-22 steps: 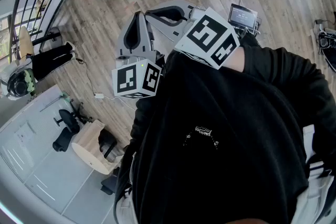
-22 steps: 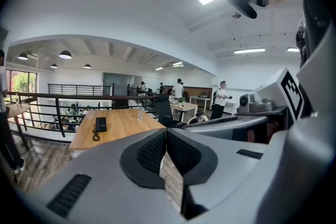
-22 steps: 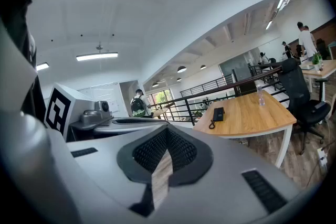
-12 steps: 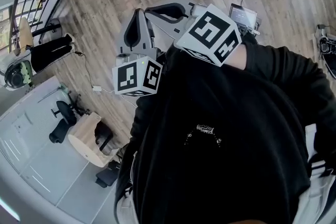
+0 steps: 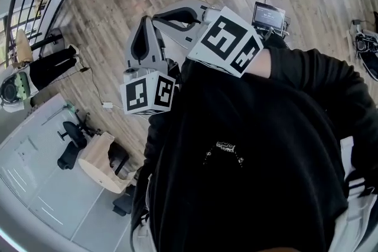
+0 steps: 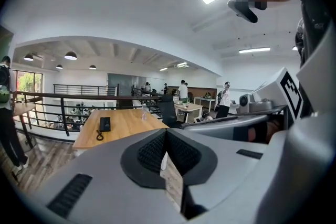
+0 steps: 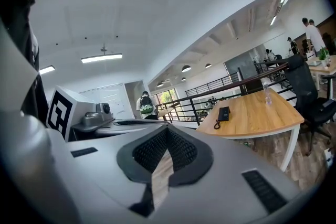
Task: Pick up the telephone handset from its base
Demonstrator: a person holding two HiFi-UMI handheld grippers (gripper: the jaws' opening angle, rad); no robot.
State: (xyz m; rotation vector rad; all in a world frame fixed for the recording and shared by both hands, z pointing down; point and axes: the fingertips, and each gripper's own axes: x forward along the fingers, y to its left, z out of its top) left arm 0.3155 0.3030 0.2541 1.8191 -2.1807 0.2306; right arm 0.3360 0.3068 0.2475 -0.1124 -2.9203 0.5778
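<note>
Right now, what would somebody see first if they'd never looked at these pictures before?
The black-and-white patterned cubes jump out first in the head view: the left cube and the right cube, just above the person's black top. Then comes the far-off wooden table with the black telephone on it. The left gripper and right gripper are both shut and empty.

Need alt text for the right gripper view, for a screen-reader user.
The grey jaws of the right gripper fill the foreground, closed together with nothing between them. Beyond them stands a wooden table with a black telephone and a clear bottle on it. A black railing and a person with a backpack are behind it.
</note>
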